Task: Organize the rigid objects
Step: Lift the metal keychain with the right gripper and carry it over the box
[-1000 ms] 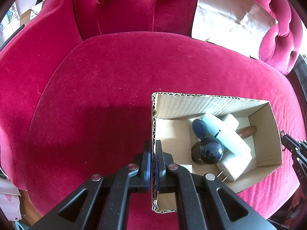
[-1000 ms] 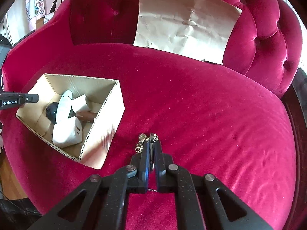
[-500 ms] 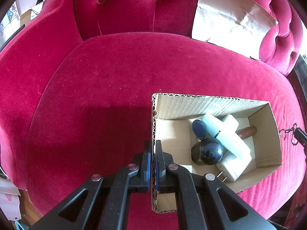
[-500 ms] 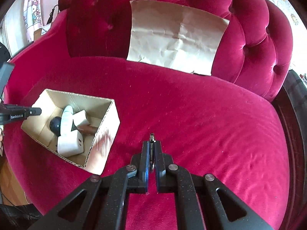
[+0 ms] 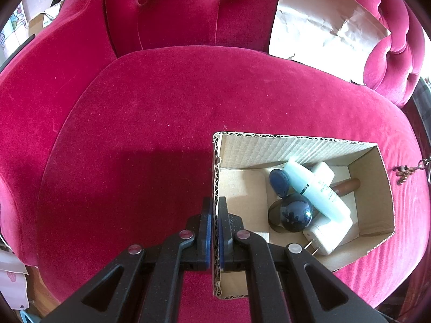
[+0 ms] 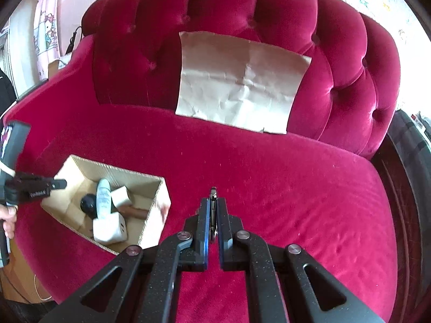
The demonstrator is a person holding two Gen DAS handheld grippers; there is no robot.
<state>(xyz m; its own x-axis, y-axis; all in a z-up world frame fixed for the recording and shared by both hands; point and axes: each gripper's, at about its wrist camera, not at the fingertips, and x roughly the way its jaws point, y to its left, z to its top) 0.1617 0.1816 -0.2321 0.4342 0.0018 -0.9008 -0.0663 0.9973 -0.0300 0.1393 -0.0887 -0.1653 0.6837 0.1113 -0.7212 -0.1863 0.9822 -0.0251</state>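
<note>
The cardboard box (image 5: 296, 148) sits on the red velvet sofa seat (image 5: 150, 140), and everything here is best placed against it. The left gripper (image 5: 214, 215) is clamped shut on the box's left wall, one finger inside and one outside, pitched steeply down over that edge. Inside the box lie a pale blue bottle (image 5: 315, 188), a dark glossy ball (image 5: 295, 212), a white plug adapter (image 5: 330, 231), a small blue disc (image 5: 278, 183) and a brown cylinder (image 5: 347, 185), heaped toward the box's right half.

The right gripper (image 6: 213, 210) hangs to the right of the box, above the bare seat, angled forward and down. Its jaws are closed on a thin dark metal piece (image 6: 213, 202), pinched edge-on between the pads. In the left wrist view a small chain charm (image 5: 406, 171) dangles just beyond the box's right wall; it appears to be part of the same item, though that cannot be confirmed.

By its look the item is light and hard where the pads bite, with a loose chain that will swing freely and may snag on the corrugated rim. Holding the solid piece rather than the chain seems the safer purchase. The box wall is stiff enough to be steadied by its edge
</note>
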